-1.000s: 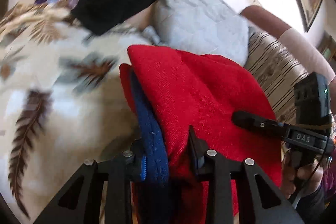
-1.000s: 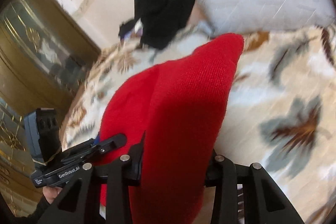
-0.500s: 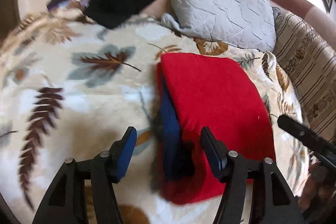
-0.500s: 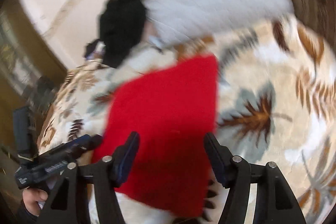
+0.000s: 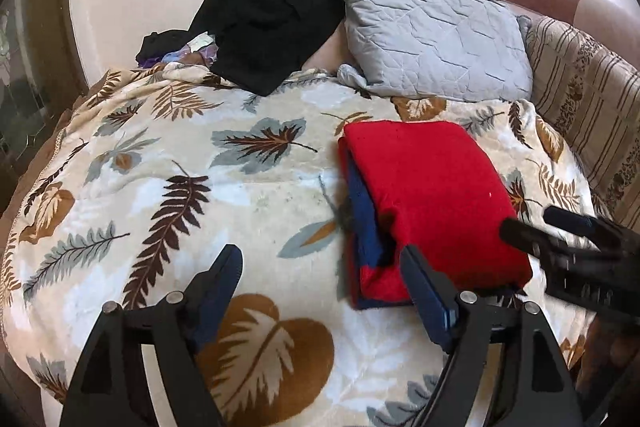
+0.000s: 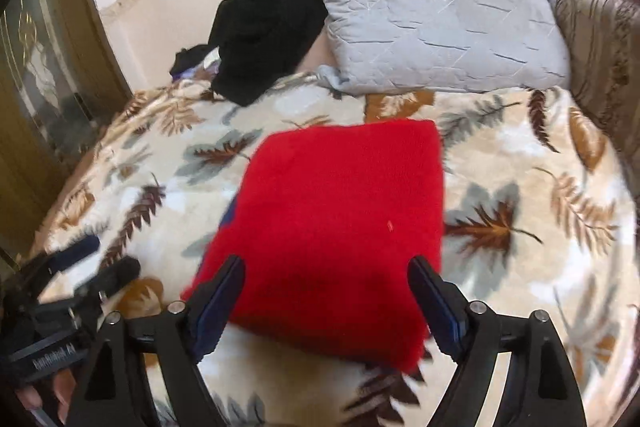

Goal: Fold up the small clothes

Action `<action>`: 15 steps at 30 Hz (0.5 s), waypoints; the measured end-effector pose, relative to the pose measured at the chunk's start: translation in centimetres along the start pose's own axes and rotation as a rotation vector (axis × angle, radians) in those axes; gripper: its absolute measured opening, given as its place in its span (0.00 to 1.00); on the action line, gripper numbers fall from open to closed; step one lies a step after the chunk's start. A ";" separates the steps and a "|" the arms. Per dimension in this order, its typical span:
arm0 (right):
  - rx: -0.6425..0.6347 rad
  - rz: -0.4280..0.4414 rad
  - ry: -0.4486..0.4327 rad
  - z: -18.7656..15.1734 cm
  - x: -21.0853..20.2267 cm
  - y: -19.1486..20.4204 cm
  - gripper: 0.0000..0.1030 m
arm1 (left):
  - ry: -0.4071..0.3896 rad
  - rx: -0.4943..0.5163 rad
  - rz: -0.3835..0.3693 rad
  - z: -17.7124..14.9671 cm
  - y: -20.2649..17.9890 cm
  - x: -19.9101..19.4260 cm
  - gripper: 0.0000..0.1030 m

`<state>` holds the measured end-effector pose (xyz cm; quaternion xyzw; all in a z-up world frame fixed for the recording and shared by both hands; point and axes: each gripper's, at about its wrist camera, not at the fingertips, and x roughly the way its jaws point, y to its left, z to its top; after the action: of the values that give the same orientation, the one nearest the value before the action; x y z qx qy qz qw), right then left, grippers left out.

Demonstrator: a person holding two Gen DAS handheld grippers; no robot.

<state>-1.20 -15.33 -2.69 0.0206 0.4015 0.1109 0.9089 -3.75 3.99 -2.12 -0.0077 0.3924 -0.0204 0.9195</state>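
A folded red garment (image 5: 432, 195) with blue layers showing at its left edge lies flat on the leaf-patterned blanket (image 5: 180, 187). My left gripper (image 5: 324, 291) hovers near its front left corner, jaws opening, with only blanket and the garment's corner between them and no pad touching. In the right wrist view the same red garment (image 6: 336, 219) lies ahead of my right gripper (image 6: 328, 291), whose jaws are opening and stand apart above the garment's near edge without pressing on it. Each gripper shows at the edge of the other's view, the right gripper (image 5: 560, 243) and the left gripper (image 6: 84, 271).
A grey quilted pillow (image 5: 432, 39) and a heap of black clothes (image 5: 272, 19) lie at the back by the wall. A striped cushion (image 5: 592, 107) borders the right side. A wooden glass-fronted cabinet (image 6: 36, 75) stands to the left. A hand (image 6: 44, 395) holds the left gripper's handle.
Both grippers let go of the red garment and drew back from it with jaws spreading. The garment, held raised a second ago, now lies flat on the blanket.
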 end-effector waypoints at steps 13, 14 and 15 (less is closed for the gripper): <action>-0.003 -0.132 -0.086 -4.0 -6.2 1.4 0.98 | -0.012 0.006 0.054 -1.1 -1.2 -2.3 0.80; -0.002 -0.141 -0.087 -3.9 -6.4 1.4 0.98 | -0.016 0.007 0.045 -1.1 -1.4 -2.6 0.81; 0.004 -0.155 -0.087 -3.8 -6.5 1.2 0.99 | -0.018 0.007 0.032 -1.0 -1.6 -2.7 0.90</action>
<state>-8.39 -15.80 -0.40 -0.0042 0.3621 0.0384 0.9313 -6.43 2.53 -0.81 0.0017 0.3839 -0.0071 0.9233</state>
